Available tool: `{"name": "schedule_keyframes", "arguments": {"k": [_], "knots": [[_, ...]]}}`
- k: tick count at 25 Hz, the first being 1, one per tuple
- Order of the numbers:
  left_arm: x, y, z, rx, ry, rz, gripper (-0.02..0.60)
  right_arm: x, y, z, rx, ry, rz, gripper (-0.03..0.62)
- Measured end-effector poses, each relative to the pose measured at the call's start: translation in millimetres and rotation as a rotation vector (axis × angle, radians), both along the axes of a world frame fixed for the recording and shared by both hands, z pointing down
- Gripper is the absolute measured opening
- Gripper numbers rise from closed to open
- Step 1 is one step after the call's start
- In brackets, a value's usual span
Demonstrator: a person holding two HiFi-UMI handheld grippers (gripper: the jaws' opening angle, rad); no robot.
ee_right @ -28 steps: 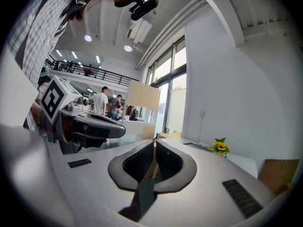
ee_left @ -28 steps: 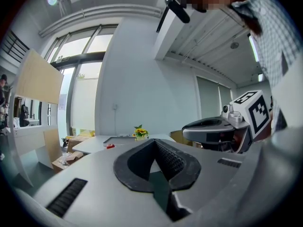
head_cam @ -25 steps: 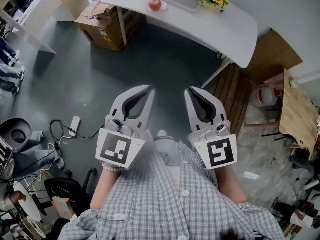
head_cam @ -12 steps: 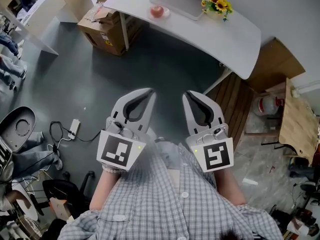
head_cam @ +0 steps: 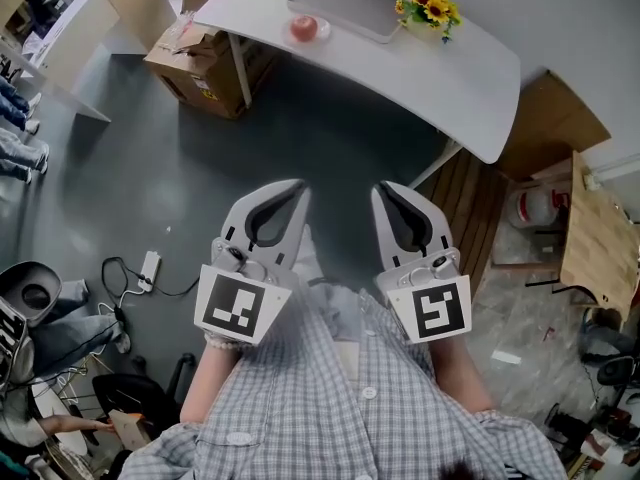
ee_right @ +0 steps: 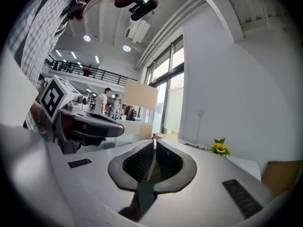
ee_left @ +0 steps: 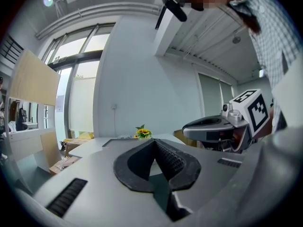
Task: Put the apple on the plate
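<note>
A red apple (head_cam: pixel 303 28) lies on the white table (head_cam: pixel 440 63) far ahead, near its left end. A pale rim shows beside the apple; I cannot tell if that is the plate. Both grippers are held close to the person's chest, above the grey floor and well short of the table. My left gripper (head_cam: pixel 297 186) is shut with nothing in it, its jaws pressed together (ee_left: pixel 154 142). My right gripper (head_cam: pixel 384 190) is likewise shut and empty (ee_right: pixel 154 141). Each gripper view shows the other gripper beside it.
A grey tray (head_cam: pixel 345 6) and a sunflower bunch (head_cam: pixel 428 1) sit on the table behind the apple. Cardboard boxes (head_cam: pixel 195 53) stand under its left end. Wooden panels (head_cam: pixel 600 233) and clutter lie to the right, cables (head_cam: pixel 150 268) to the left. People stand in the distance (ee_right: pixel 110 105).
The head view has shifted a little, so the table and apple sit slightly differently in the picture. Both grippers stay shut at the chest, almost unmoved.
</note>
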State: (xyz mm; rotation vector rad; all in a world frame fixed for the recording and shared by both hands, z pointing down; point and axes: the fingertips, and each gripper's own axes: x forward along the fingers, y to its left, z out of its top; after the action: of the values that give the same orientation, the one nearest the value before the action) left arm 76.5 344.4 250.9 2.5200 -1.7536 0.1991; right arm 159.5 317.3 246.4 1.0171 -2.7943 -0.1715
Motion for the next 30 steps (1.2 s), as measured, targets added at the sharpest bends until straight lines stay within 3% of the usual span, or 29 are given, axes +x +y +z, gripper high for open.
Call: {"name": "schedule_keyframes", "arguments": {"k": [13, 30], "knots": [[-44, -75, 9, -0.038, 0.013, 0.049, 0.009, -42, -69, 4, -0.014, 0.036, 0.049, 0.029], [-93, -160, 6, -0.024, 0.0, 0.128, 0.009, -100, -145, 7, -0.015, 0.042, 0.098, 0.029]]}}
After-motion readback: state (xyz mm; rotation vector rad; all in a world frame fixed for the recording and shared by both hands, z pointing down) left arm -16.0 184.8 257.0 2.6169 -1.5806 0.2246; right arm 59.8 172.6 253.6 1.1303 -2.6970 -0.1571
